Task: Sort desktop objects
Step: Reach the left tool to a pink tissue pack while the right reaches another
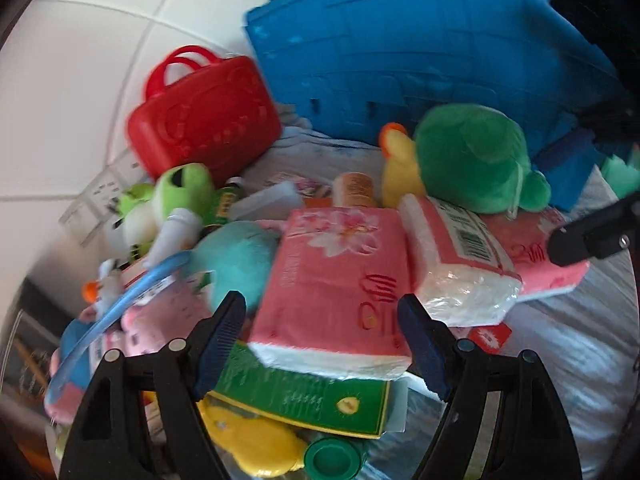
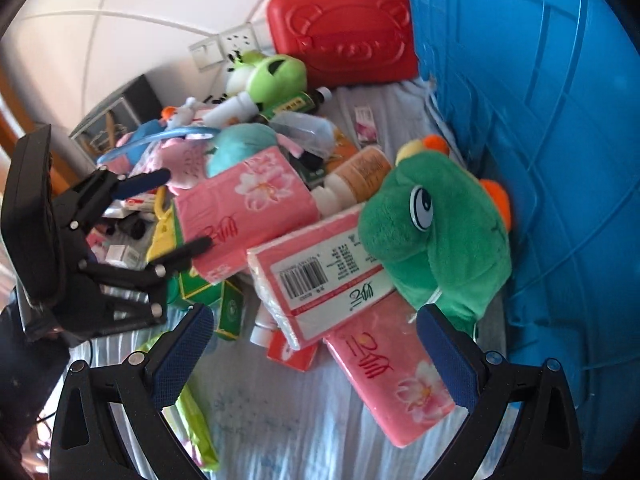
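Pink tissue pack (image 1: 336,280) lies between the spread fingers of the left gripper (image 1: 322,344), untouched; the right gripper (image 2: 316,354) gapes wide beside the green plush frog (image 2: 436,236).

A jumbled heap covers the desk (image 2: 280,420): pink flower-printed tissue packs (image 1: 336,276) lie flat and overlapping in the middle. A dark green plush frog (image 2: 436,236) leans on the packs beside an upright blue bin (image 2: 540,140). A red toy case (image 2: 344,36) stands on edge behind, near a light green plush frog (image 2: 276,74).

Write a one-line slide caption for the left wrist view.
Open left gripper straddling a pink tissue pack atop cluttered toys.
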Motion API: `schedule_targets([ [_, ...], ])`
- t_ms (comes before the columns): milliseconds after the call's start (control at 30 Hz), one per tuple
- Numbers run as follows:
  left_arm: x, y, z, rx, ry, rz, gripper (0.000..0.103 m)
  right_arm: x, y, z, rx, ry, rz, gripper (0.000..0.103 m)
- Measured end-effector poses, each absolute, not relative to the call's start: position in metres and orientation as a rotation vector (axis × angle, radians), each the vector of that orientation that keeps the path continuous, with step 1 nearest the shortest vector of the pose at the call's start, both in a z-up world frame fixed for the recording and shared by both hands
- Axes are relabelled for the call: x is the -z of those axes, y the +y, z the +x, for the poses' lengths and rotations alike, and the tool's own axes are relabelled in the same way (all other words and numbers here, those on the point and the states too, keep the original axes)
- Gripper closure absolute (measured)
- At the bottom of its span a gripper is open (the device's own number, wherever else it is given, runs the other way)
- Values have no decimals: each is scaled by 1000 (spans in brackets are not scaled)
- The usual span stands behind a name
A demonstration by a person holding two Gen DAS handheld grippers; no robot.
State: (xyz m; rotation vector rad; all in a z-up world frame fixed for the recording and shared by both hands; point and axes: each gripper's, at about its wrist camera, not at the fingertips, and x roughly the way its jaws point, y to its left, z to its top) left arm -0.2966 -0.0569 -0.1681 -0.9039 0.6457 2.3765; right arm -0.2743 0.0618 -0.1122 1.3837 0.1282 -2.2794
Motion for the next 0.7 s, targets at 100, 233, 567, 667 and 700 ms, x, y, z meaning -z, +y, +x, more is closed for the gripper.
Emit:
schedule_targets([
  [100, 178, -53, -305, -2314, 659, -899, 24, 119, 60, -279, 2289, 128, 1426, 0],
  [233, 187, -42, -312, -2290, 761, -837, 21, 130, 57, -284, 2274, 91, 1506, 0],
  [567, 200, -47, -322, -2281, 855, -792, 11, 130, 53, -289, 2285, 85, 1553, 0],
  [667, 203, -52, -330, -2306, 831, -829, 11, 128, 55, -292, 2298, 69, 1547, 0],
  [700, 205, -54, -334, -2310, 818, -849, 11, 129, 56, -293, 2301, 64, 1551, 0],
])
